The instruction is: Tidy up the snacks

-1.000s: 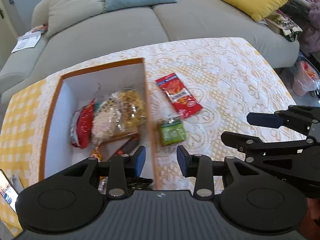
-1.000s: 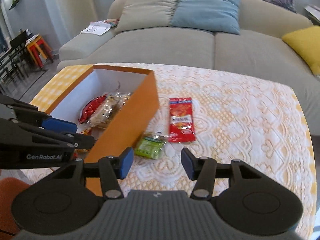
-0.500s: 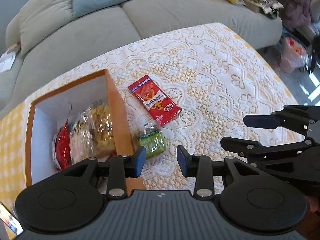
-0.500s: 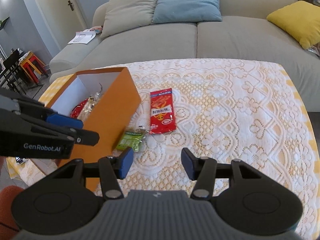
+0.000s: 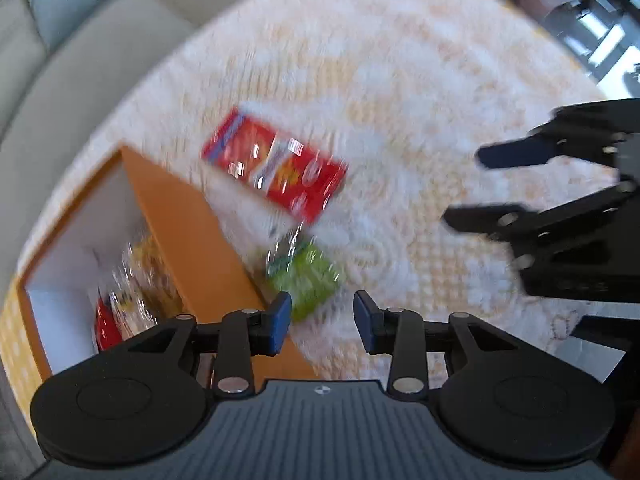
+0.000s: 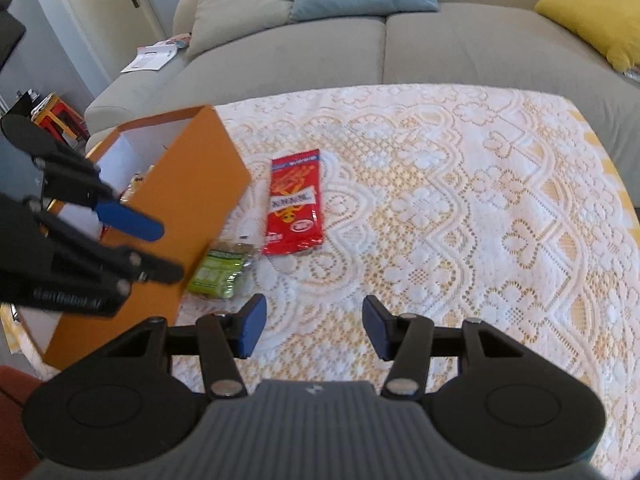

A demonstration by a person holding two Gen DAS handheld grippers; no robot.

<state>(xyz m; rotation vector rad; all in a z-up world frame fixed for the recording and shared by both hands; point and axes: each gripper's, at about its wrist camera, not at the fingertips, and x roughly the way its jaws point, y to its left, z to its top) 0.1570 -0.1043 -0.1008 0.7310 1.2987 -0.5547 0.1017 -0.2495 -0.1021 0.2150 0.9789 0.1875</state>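
An orange box (image 6: 192,184) with a white inside stands on the lace tablecloth at the left and holds several snack packs (image 5: 136,292). A red snack packet (image 6: 295,202) and a green snack packet (image 6: 220,270) lie flat on the cloth beside the box's right wall. My left gripper (image 5: 322,322) is open and empty, just short of the green packet (image 5: 306,280); this view is motion-blurred. It also shows in the right wrist view (image 6: 152,248), over the box's near end. My right gripper (image 6: 314,326) is open and empty above bare cloth, right of the green packet.
A grey sofa (image 6: 360,48) with grey, blue and yellow cushions runs along the table's far edge. Papers (image 6: 150,56) lie on its left arm. A red and yellow stool (image 6: 56,116) stands on the floor at far left.
My left gripper has swung right, from over the box toward the green packet. My right gripper has drawn back a little. Both stay open; the packets have not moved.
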